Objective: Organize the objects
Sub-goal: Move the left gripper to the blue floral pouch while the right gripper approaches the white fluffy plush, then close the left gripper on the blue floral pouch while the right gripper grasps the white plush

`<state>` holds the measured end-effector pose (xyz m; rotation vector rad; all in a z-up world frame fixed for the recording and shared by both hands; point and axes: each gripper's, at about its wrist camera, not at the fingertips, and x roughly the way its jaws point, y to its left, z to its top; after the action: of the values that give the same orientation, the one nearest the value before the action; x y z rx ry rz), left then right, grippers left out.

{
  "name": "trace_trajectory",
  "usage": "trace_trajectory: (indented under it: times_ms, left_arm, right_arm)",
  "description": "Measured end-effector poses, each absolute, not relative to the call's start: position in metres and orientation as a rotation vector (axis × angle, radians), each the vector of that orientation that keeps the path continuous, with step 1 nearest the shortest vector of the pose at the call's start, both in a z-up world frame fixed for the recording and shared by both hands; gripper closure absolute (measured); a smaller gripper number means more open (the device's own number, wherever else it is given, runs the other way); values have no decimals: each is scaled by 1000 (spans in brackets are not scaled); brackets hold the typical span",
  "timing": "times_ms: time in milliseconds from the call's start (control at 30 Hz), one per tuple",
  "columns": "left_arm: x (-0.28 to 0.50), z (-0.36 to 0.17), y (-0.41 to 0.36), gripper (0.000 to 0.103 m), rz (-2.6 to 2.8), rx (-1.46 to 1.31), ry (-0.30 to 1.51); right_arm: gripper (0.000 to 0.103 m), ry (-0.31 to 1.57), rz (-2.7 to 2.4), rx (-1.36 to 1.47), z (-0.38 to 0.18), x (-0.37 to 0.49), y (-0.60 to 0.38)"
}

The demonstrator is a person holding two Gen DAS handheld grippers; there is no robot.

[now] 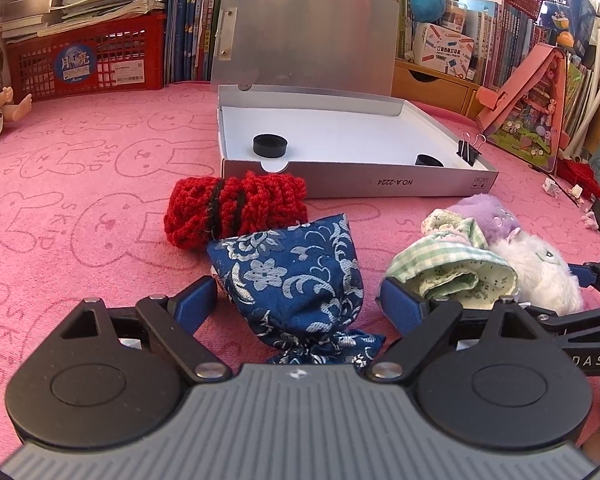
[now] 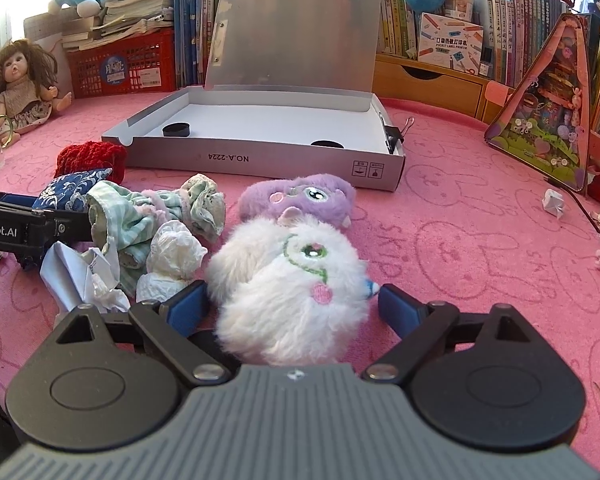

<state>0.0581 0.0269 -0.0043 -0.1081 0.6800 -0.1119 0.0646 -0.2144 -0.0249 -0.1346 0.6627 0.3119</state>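
1. Blue floral brocade pouch is straddled by the left gripper, jaws spread, unclenched; white fluffy plush likewise by the right gripper.
2. Grasping appears to be in hand; closing is called for next.
3. Open grey cardboard box waits beyond, mid pink towel.

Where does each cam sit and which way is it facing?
Left wrist: on the left tool, angled down toward the grey box; its open fingers flank the blue pouch; the right tool's arm shows at right.
Right wrist: on the right tool, same heading; open fingers flank the white plush; the left tool's arm shows at left.
Shared: box, pouch, both plushes, red knit, pink cloth.
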Motion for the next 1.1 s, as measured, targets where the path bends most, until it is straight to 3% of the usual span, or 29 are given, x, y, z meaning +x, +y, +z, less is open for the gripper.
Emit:
trace_trajectory:
  times_ms: [300, 467, 633, 867, 933, 1100]
  left_arm:
    - [62, 0, 41, 25, -125, -209, 688]
    - [62, 1, 40, 33, -114, -198, 691]
    - [61, 3, 37, 38, -111, -188, 690]
    - [58, 11, 37, 42, -114, -181, 673]
    - [57, 12, 36, 42, -115, -166, 663]
    - [60, 5, 35, 41, -93, -156, 685]
  right_arm:
    - [16, 628, 336, -141, -17, 58, -212]
    - [33, 619, 341, -111, -11, 58, -215]
    - [37, 612, 339, -100, -7, 57, -216]
    - [53, 584, 325, -72, 4, 54, -222]
    - [53, 585, 321, -74, 5, 56, -222]
    - [36, 576, 317, -94, 0, 54, -221]
